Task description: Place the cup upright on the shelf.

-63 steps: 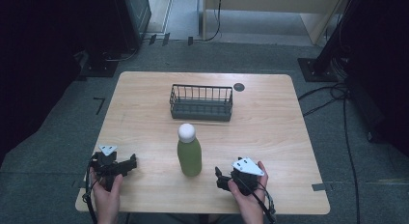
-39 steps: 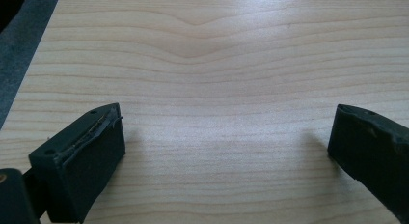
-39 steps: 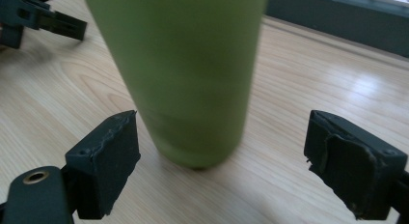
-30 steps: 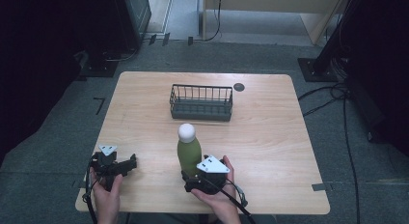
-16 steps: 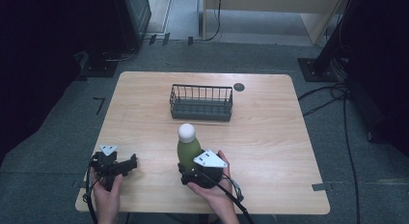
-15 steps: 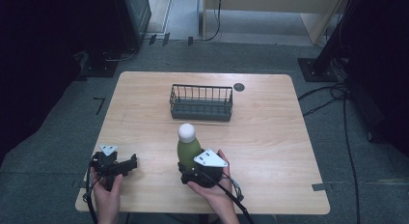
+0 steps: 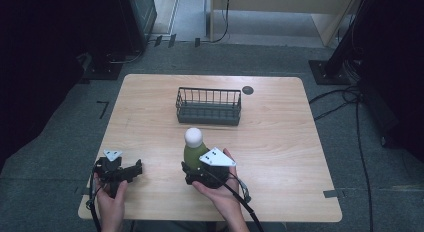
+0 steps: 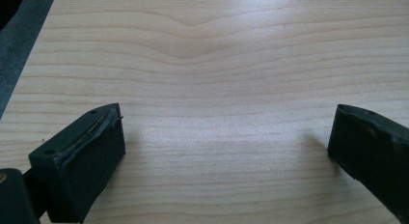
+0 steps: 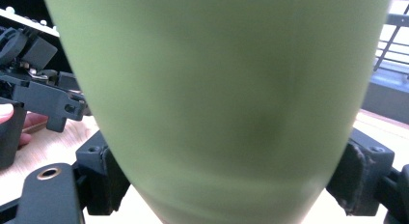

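Near the front edge of the light wooden tabletop (image 7: 280, 157), a green bottle (image 7: 192, 151) with a rounded white cap (image 7: 194, 136) stands upright, a little left of the middle. The right gripper (image 7: 192, 169) is pressed up against the bottle's lower body, held in the person's right hand (image 7: 220, 189), with its grey three-cornered plate (image 7: 217, 157) tilted on top. From the right gripper view the bottle (image 9: 226, 103) looms between the two black fingers (image 9: 103, 178), one on each side of the green wall and touching it (so the fingers are closed around the bottle, low on its body). The picture there is blurred, so I cannot make out any label.

Over at the near left corner, the left gripper (image 7: 134, 169) sits low over the wood in the person's left hand (image 7: 111, 197), well apart from the bottle. Its own view shows the fingers (image 8: 82, 156) spread wide with nothing but bare wood grain between them.

Farther back, toward the middle of the far half, a dark wire basket (image 7: 208, 106) stands on the wood, clear of the bottle. Just beside it to the right is a small dark round disc (image 7: 247, 90) set in the surface. Cables (image 7: 240, 202) trail from the right gripper off the near edge.
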Motion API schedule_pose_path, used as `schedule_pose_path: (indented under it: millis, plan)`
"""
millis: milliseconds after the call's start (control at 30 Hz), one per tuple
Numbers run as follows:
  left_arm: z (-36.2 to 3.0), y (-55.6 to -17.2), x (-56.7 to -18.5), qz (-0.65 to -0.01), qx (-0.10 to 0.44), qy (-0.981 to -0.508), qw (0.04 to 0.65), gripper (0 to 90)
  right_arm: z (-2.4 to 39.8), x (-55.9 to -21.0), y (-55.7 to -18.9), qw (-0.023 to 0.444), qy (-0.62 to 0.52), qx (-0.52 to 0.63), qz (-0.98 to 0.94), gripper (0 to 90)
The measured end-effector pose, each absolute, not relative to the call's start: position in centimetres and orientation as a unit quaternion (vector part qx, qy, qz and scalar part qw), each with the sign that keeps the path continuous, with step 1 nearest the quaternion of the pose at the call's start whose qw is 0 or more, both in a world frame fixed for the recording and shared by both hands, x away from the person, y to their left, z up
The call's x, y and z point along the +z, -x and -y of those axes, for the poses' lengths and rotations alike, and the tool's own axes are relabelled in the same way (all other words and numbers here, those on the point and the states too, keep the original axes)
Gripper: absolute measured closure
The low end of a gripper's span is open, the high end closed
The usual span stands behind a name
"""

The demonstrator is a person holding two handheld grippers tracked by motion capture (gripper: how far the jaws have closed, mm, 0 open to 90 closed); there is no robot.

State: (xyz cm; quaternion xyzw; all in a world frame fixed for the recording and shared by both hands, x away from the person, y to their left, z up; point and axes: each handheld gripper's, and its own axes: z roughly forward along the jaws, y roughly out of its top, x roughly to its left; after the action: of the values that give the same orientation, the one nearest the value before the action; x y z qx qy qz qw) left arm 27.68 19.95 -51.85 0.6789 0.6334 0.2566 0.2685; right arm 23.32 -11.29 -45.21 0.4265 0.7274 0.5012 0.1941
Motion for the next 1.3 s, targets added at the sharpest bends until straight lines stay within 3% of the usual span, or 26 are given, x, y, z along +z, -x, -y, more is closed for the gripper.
schedule_pose_path:
  millis: [733, 1300]
  plan:
    - [-19.9, -27.7, -51.9, -0.634, 0.257, -0.678, 0.269, 0.0, 12.2, -41.8, -24.5, 0.209, -0.398, 0.505, -0.737, 19.6]
    - [-19.9, -27.7, -51.9, -0.634, 0.257, -0.678, 0.269, 0.1, 15.3, -38.6, -28.5, 0.242, -0.430, 0.499, -0.713, 19.7]
